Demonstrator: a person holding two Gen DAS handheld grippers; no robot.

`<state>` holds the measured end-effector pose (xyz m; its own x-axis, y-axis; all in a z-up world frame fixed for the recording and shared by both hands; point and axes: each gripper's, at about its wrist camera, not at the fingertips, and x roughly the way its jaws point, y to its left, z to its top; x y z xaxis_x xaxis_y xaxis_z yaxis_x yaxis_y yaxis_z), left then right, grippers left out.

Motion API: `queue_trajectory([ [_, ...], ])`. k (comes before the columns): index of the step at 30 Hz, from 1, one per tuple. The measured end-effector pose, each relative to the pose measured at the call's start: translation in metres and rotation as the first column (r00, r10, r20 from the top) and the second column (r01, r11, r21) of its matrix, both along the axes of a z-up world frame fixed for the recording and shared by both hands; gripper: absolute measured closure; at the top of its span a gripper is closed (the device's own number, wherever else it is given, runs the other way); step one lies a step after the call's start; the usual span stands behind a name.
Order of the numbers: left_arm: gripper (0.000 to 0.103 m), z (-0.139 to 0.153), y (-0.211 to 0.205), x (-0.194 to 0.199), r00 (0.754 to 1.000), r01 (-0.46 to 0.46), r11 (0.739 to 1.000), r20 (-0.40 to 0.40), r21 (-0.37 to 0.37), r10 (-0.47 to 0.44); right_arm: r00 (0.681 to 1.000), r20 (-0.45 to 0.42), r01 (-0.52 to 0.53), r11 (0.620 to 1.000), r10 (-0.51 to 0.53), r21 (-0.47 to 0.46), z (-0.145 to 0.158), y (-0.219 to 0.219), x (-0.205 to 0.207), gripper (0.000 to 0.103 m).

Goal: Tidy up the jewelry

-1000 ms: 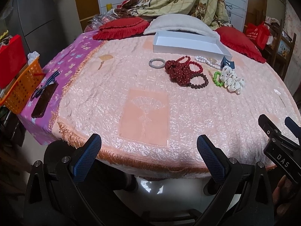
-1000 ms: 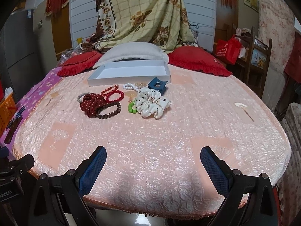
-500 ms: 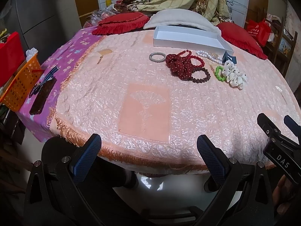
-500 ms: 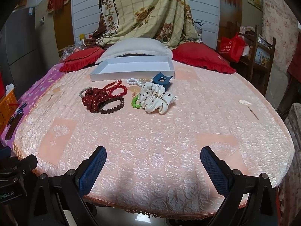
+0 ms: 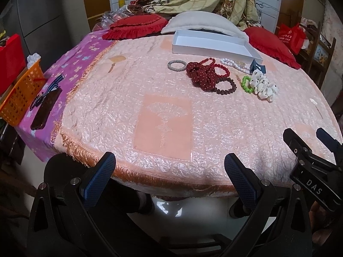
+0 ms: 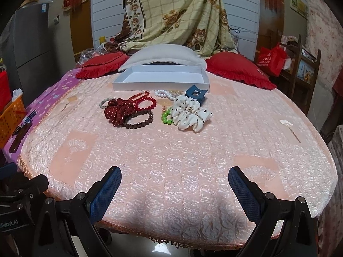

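Both grippers poised at the near edge of the bed, well short of the jewelry: left gripper (image 5: 169,171) with jaws spread wide and nothing between them, right gripper (image 6: 174,187) likewise splayed and empty, probably held open and low so either can sweep forward for a first pick. Nothing sorted yet, by the look of it: white tray (image 6: 160,79) lying bare at the far side of the peach bedspread (image 6: 182,160), most likely set there as the destination, with the pieces heaped just in front of it for short carries. From the left of the heap: silver bangle (image 5: 176,65); dark red polka-dot scrunchie (image 6: 119,111) lying over a red bead bracelet (image 6: 146,101) and touching a dark brown bead bracelet (image 6: 139,121); green bead bracelet (image 6: 166,117) tucked against a white spotted scrunchie (image 6: 190,113); white pearl strand (image 6: 165,94) and a blue hair claw (image 6: 195,93) just before the tray's front wall. Overlaps likely to mean one piece dragging a neighbour when lifted, so the lone bangle or the outer scrunchie seems the cleanest start. Legible writing sparse: "DAS" in the left wrist view on the right gripper's body, part of "Robot.AI" in the right wrist view on the left gripper's body; white print on the red bag (image 6: 271,59) too small to read.
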<state>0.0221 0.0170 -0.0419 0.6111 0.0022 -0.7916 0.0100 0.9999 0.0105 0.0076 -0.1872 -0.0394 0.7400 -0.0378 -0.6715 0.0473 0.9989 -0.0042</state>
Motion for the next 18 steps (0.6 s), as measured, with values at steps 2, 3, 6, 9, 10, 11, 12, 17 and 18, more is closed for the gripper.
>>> queue_trajectory([
  [2,0.004,0.004,-0.001,0.004,1.0,0.024,1.0,0.009,-0.004,-0.024,1.0,-0.005,-0.003,1.0,0.003,0.004,-0.001,-0.003,0.001,0.004],
  [3,0.005,0.01,0.001,0.009,0.999,0.031,1.0,0.027,0.003,-0.031,1.0,-0.008,-0.004,1.0,0.004,0.009,-0.001,-0.006,0.002,0.004],
  [6,0.005,0.027,0.018,0.028,0.996,-0.008,1.0,0.086,0.008,0.007,1.0,-0.013,0.001,1.0,-0.001,0.026,0.001,-0.021,0.012,0.006],
  [9,0.005,0.04,0.038,0.058,0.992,-0.05,0.999,0.116,0.013,0.048,1.0,-0.024,0.003,0.999,-0.002,0.044,0.004,-0.036,0.031,0.013],
  [10,0.005,0.042,0.043,0.067,0.992,-0.056,0.998,0.116,0.019,0.054,1.0,-0.031,0.001,0.999,0.001,0.051,0.004,-0.041,0.039,0.016],
  [11,0.005,0.043,0.048,0.076,0.992,-0.058,0.998,0.111,0.018,0.056,0.999,-0.04,0.001,0.998,0.001,0.056,0.003,-0.046,0.047,0.019],
  [12,0.006,0.043,0.055,0.091,0.994,-0.054,0.999,0.098,-0.002,0.054,0.999,-0.049,0.003,0.998,0.0,0.061,0.002,-0.049,0.055,0.019],
  [17,0.047,0.026,0.076,0.152,0.996,-0.083,0.995,0.014,-0.057,0.084,0.995,-0.096,0.021,0.996,-0.013,0.085,-0.006,-0.068,0.093,0.023],
  [18,0.049,0.021,0.078,0.164,0.996,-0.09,0.994,-0.007,-0.058,0.09,0.995,-0.102,0.023,0.996,-0.014,0.086,-0.007,-0.071,0.099,0.023],
])
